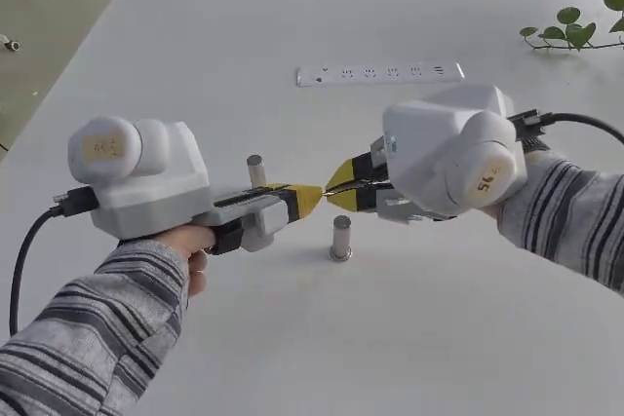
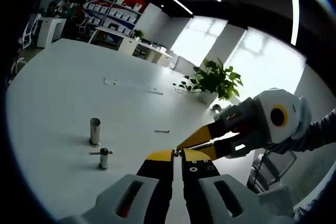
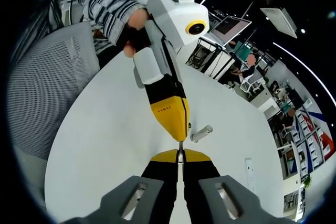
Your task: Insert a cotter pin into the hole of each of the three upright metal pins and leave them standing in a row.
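Left gripper (image 1: 312, 200) and right gripper (image 1: 333, 190), held tip to tip.
Both are clamped narrowly on one cotter pin (image 3: 180, 149) between the tips; it could be bent or dropped if pulled unevenly.

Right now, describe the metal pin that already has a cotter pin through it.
On the white table, left of the jaws of the left gripper in its own view, two metal pins stand upright. It is the nearer pin; unlike the plain pin behind, a cotter pin crosses its top.
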